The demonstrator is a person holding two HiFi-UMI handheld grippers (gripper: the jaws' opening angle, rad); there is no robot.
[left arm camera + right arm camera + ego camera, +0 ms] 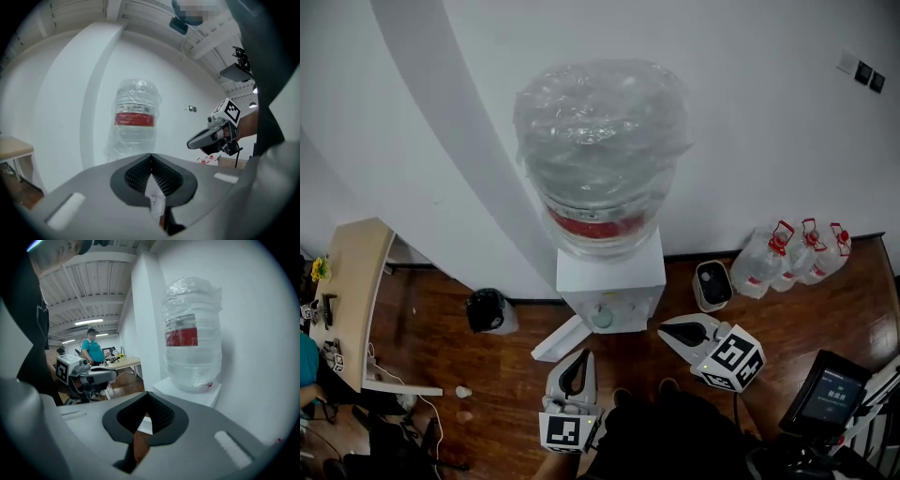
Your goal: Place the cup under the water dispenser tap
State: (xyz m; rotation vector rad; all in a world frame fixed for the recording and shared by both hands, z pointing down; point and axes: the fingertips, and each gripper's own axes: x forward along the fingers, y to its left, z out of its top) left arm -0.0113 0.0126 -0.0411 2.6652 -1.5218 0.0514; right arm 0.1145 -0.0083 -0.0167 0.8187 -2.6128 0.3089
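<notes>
Along the floor's left edge a wooden desk (356,281) is standing against the wall, and a black bin (486,309) is sitting nearer the middle; neither is playing any part here. The left gripper (579,358) is hovering in front of the water dispenser (609,272); its jaws are pressed together with nothing between them (only white cabinet and floor are showing through the slit). The cup (602,318), a pale greenish round in the recess at the dispenser's front edge, is standing apart from both tools and seemingly below the tap; the placing is looking finished. The right gripper (667,330) is hanging just right of the dispenser, likewise closed and empty, probably parked aside so as not to crowd the recess; water jugs (792,253) are lining the wall at far right.
</notes>
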